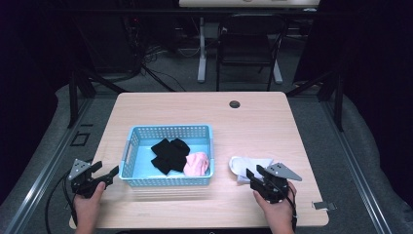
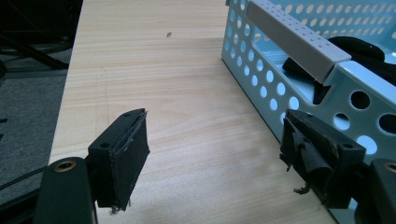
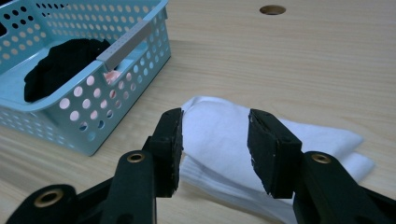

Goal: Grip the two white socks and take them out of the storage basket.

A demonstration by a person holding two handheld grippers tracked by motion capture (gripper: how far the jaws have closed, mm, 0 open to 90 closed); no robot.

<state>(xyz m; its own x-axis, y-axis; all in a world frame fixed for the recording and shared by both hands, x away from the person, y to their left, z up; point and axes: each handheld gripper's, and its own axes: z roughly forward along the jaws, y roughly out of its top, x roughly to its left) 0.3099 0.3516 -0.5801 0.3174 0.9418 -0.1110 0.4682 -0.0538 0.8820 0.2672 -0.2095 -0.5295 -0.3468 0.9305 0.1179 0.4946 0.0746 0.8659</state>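
- The white sock [image 3: 243, 140] lies flat on the table [image 1: 253, 122], folded, just to the right of the blue basket [image 1: 141, 181] and near the front edge.
- The right gripper [image 3: 215, 149] stands open over the near end of that sock; its jaws frame the cloth, but the pads do not press on it, so nothing is held.
- The left gripper [image 2: 215, 154] is open too, empty, resting beside the basket's left wall.
- A black sock [image 1: 168, 153] and a pink sock [image 1: 197, 163] lie in the basket, touching each other; the white one looks to be the next to go in.
- In the high view the white sock's long axis runs across the table, its rounded end pointing left toward the basket and the squarer end lying under the right gripper.
- To do the pick well, I would lower the jaws until the lower pad slides against the table, then close across both folded layers together, so the fold does not fall open on lifting.
- A bite at the middle of the sock would likely keep the ends from dragging on the basket's rim.
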